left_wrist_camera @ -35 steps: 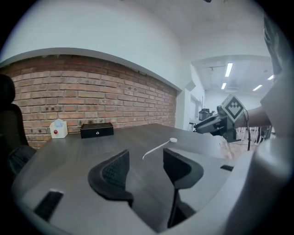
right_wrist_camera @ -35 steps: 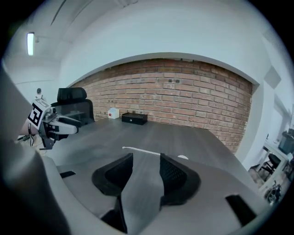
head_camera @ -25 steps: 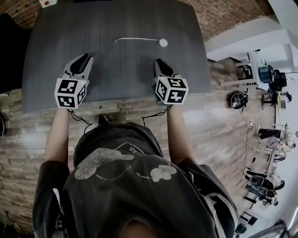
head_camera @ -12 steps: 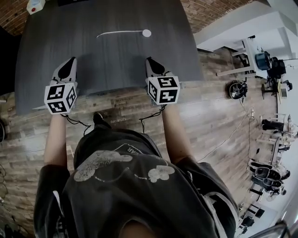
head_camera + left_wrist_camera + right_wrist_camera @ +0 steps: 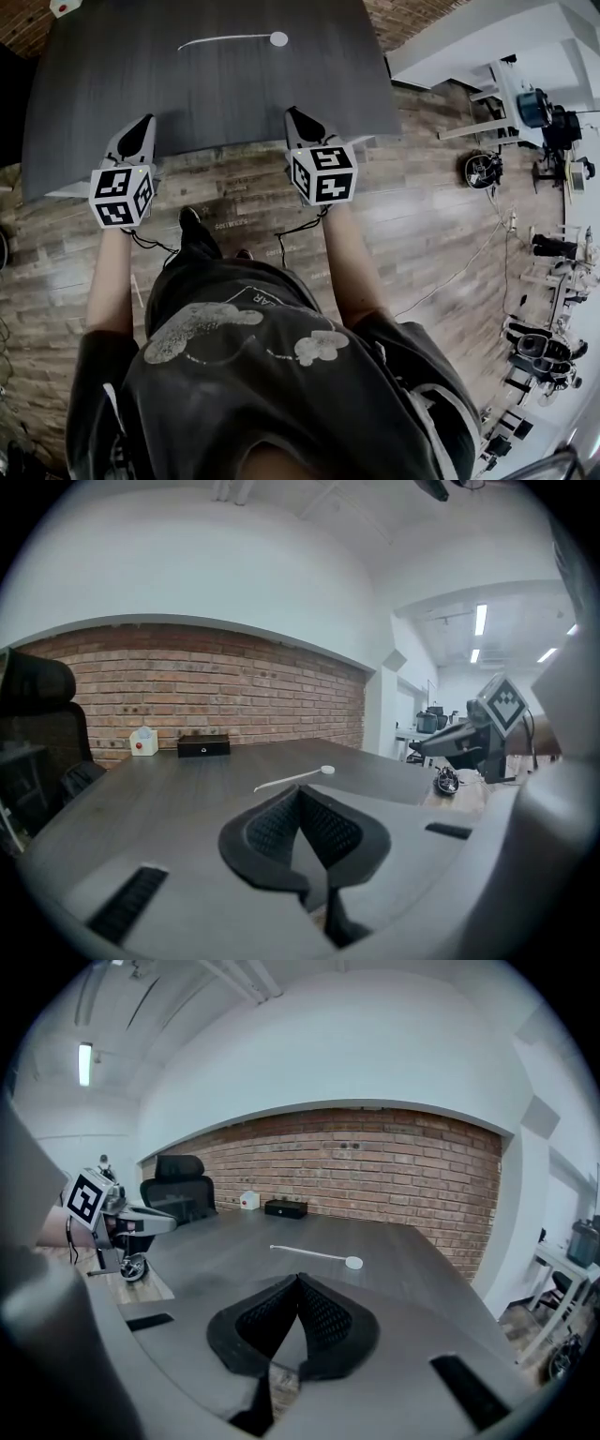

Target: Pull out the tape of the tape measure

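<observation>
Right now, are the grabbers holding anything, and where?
Nothing is held. Left gripper and right gripper are shut and empty; the tape measure lies on the table.

The tape measure case (image 5: 278, 38) lies on the table (image 5: 187, 103), toward its far side. The tape (image 5: 220, 39) runs left from it. The left gripper (image 5: 143, 122) and right gripper (image 5: 293, 114) are side by side over the near edge, well apart from the tape. A box (image 5: 203, 746) sits at the far edge.
</observation>
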`<state>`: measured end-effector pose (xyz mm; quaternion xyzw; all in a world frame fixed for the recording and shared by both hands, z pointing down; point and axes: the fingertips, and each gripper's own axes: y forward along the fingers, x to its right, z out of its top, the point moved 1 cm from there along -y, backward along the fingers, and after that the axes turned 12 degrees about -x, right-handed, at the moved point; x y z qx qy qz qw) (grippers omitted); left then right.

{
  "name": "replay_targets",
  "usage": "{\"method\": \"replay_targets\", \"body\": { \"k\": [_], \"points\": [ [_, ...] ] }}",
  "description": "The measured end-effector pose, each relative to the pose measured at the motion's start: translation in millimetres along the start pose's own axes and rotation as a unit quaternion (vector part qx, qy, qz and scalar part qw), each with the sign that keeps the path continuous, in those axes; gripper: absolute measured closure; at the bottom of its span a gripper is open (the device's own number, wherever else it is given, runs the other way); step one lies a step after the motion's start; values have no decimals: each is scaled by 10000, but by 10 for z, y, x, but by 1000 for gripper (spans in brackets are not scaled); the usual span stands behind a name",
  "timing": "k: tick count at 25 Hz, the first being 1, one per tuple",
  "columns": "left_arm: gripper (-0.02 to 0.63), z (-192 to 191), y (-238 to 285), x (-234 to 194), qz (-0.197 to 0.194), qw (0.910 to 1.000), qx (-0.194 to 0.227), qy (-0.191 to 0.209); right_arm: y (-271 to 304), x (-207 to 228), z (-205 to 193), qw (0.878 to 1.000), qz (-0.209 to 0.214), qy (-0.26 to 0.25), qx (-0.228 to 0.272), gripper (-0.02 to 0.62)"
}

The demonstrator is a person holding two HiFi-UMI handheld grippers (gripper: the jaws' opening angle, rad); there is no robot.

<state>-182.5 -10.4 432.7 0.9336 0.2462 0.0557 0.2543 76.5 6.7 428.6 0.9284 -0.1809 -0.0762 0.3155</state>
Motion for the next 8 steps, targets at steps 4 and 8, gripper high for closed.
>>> {"method": "replay_targets", "body": {
  "k": [4, 8],
  "points": [
    [600, -141, -164, 276, -3, 10000, -67, -36, -217, -9, -193, 10000, 59, 7, 32, 565],
    [600, -266, -298, 620, -83, 9998, -156, -56, -442, 28, -352, 9999, 106, 24, 63, 566]
  ]
}}
